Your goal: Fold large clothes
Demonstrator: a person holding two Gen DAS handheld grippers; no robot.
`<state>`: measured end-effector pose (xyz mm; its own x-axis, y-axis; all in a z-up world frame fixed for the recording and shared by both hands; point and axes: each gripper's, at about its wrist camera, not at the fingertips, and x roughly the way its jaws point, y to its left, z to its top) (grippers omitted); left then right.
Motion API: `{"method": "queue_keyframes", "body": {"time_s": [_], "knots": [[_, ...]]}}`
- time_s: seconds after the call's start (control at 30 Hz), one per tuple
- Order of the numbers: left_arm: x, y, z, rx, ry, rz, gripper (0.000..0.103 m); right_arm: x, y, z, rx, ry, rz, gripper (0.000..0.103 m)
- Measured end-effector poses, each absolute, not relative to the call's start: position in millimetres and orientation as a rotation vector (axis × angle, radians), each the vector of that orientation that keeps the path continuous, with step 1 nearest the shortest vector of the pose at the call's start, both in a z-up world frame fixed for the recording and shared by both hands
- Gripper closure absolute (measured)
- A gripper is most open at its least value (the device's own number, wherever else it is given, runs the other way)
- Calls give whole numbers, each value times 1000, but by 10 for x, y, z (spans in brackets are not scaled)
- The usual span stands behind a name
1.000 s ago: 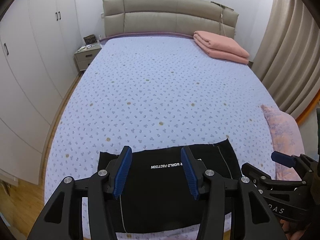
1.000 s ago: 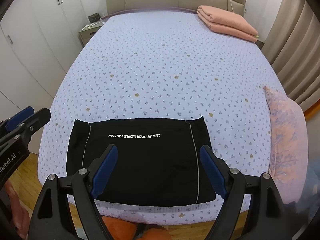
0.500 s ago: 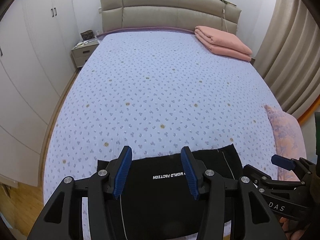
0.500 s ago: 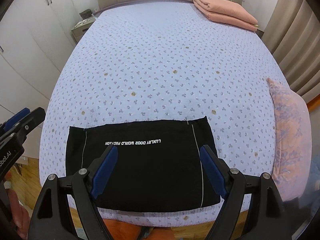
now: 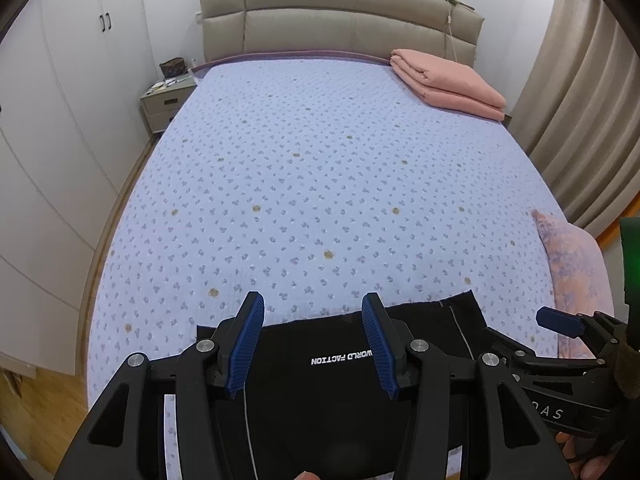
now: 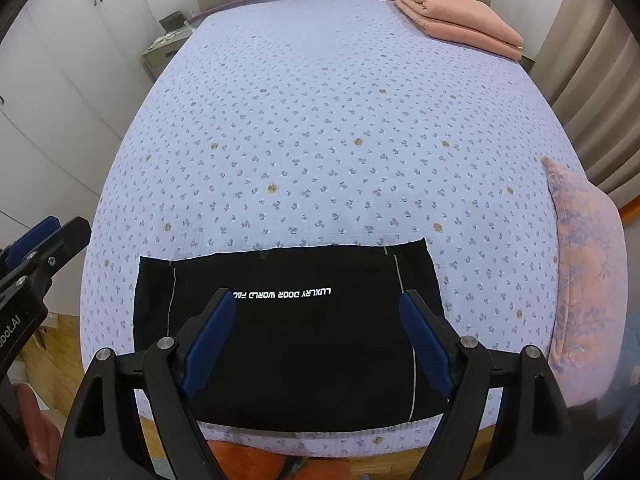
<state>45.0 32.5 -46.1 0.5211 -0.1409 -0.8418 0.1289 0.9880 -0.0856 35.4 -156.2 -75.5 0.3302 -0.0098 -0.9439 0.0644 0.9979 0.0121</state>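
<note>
A: Right wrist view: the black garment point(image 6: 296, 344) lies folded into a flat rectangle at the foot end of the bed point(image 6: 320, 120), close to the near edge. White lettering runs across it upside down, and a thin pale seam line runs down each side.

B: And the tongs?

A: The right gripper point(image 6: 316, 340) hangs over the cloth with its blue pads spread wide, nothing between them. The left gripper point(image 5: 312, 344) is also spread and empty, above the garment's left half.

B: Room to work?

A: Plenty. The lilac, flower-printed quilted cover is bare beyond the garment. A folded pink blanket point(image 5: 448, 80) sits at the far right corner by the padded headboard point(image 5: 340, 16), and a pink floral pillow point(image 6: 584, 280) lies along the right edge.
</note>
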Motion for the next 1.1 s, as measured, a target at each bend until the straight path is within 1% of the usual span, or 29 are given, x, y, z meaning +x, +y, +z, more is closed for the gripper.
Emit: {"method": "queue_keyframes", "body": {"time_s": [0.57, 1.1], "knots": [[536, 438, -534, 1, 1011, -146, 50, 420, -1449, -878, 45, 1267, -49, 17], [764, 633, -744, 0, 1058, -161, 50, 560, -1266, -1102, 42, 1323, -73, 17]]}}
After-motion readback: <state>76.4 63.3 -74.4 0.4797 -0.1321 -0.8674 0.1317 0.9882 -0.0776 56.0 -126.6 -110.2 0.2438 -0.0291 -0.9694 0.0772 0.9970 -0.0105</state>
